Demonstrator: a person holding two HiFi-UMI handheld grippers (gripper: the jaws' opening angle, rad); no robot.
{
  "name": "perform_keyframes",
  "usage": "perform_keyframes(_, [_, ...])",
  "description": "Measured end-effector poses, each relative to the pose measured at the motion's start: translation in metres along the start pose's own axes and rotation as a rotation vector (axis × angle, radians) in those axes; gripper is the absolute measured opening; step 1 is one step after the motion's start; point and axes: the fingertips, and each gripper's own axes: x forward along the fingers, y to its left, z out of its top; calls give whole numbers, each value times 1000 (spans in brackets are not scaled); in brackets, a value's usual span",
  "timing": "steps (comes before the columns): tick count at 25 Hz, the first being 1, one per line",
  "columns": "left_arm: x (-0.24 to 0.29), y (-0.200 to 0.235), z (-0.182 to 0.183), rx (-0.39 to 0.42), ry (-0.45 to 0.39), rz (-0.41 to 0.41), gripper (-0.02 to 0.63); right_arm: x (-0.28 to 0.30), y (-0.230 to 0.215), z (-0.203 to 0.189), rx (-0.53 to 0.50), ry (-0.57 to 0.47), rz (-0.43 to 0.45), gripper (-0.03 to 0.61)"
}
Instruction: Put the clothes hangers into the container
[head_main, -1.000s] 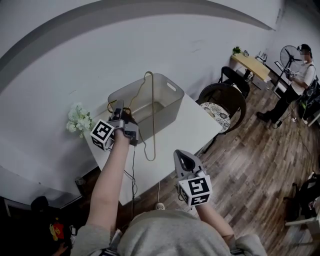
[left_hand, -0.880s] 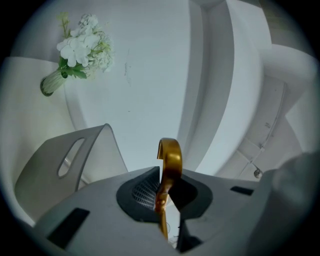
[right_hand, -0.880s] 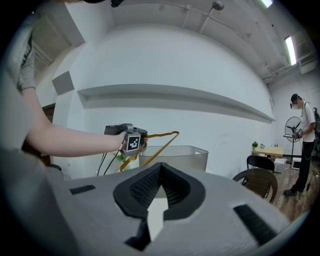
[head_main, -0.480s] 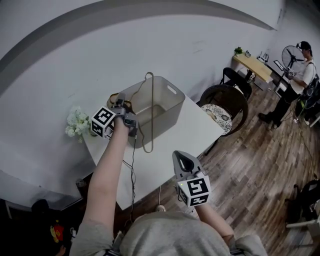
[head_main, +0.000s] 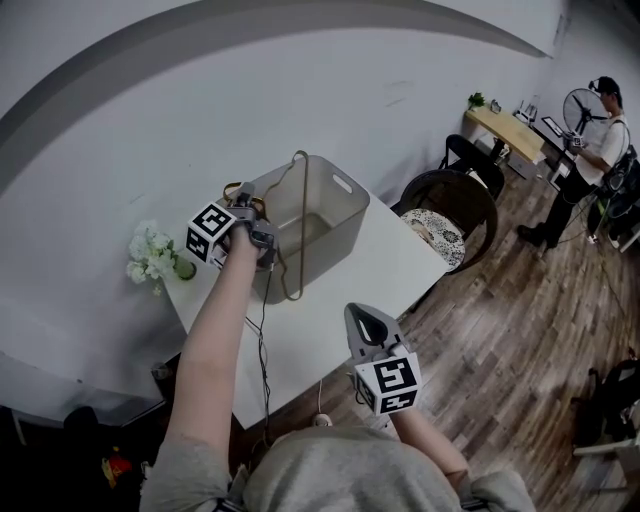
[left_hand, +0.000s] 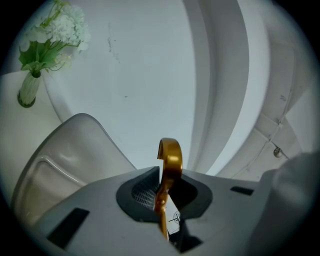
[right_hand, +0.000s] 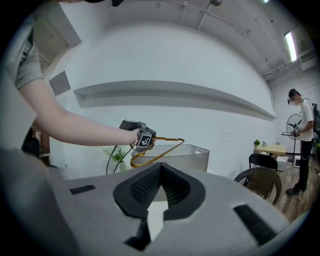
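One arm stretched forward: my left gripper (head_main: 244, 200) pinches the hanger (left_hand: 170, 160), carried closer to the container (head_main: 345, 225); right gripper (head_main: 368, 312) closed, empty.

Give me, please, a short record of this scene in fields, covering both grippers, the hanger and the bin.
left gripper: shut on the hanger, just below its hook
hanger: gold, in the air above the bin, not yet inside
bin: upright on the table, no hanger seen in it
right gripper: shut, empty, held back near the person
flowers: at the table's left corner
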Motion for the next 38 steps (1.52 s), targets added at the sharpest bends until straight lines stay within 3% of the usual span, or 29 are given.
perform_keyframes(8, [12,19,0,10,17,73,29,11,-4,1,6,-2,14,-2])
perform_keyframes(16, [17,33,-13,75,80,146,29,16,-9,2,10,-2,16,-2])
perform_keyframes(23, [15,29,-21,64,138,124,37,16,-3,-1,15,1,24,-2])
perform_keyframes(27, [15,21,-25,9,173,73,162,14,-1,0,17,1,24,-2])
perform_keyframes(29, [15,19,-29,4,195,66,190,13,0,0,19,1,23,-2])
perform_keyframes(38, [3,0,-38,11,239,13,202,7,14,3,24,-7,29,-2])
